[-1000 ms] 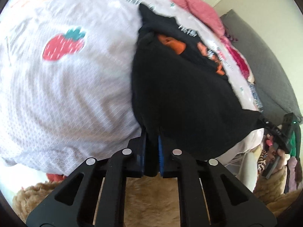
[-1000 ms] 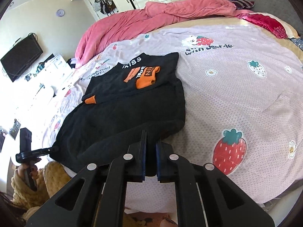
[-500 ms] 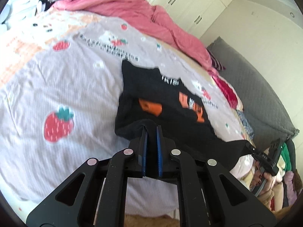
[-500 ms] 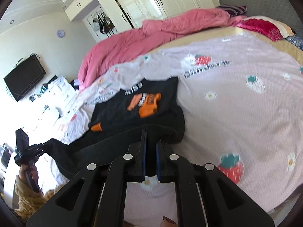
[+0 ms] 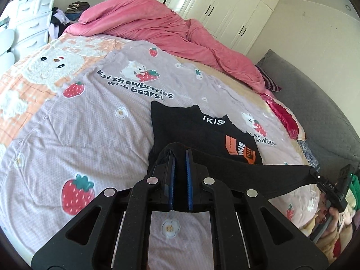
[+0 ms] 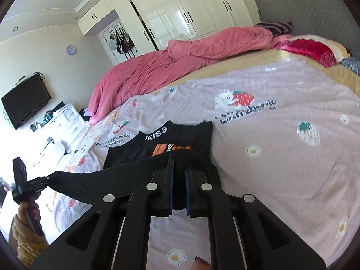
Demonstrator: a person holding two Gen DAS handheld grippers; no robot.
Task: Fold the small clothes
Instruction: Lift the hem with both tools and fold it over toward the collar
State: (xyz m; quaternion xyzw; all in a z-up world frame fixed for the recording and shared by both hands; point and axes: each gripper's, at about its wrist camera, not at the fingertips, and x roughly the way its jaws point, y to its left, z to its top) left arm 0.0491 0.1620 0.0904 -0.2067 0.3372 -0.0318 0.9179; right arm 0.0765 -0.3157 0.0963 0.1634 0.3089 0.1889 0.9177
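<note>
A small black garment (image 5: 202,132) with orange patches and white lettering lies on the lilac strawberry bedsheet (image 5: 78,135). Its near hem is lifted off the bed and stretched taut between both grippers. My left gripper (image 5: 180,155) is shut on the hem's left corner. My right gripper (image 6: 179,160) is shut on the right corner. In the left wrist view the right gripper (image 5: 315,173) shows at the far right, pinching the cloth. In the right wrist view the left gripper (image 6: 48,177) shows at the far left. The garment's far half (image 6: 180,135) rests flat on the bed.
A rumpled pink duvet (image 5: 157,27) lies along the bed's far side before white wardrobes (image 5: 213,6). A grey headboard (image 5: 315,103) and a red pillow (image 6: 310,49) are to the right. A white dresser (image 5: 29,22) and a wall television (image 6: 24,103) are at the left.
Both grippers have risen and tilted up, lifting the garment's near hem off the bed and pulling it taut. More of the room beyond the bed has come into view.
</note>
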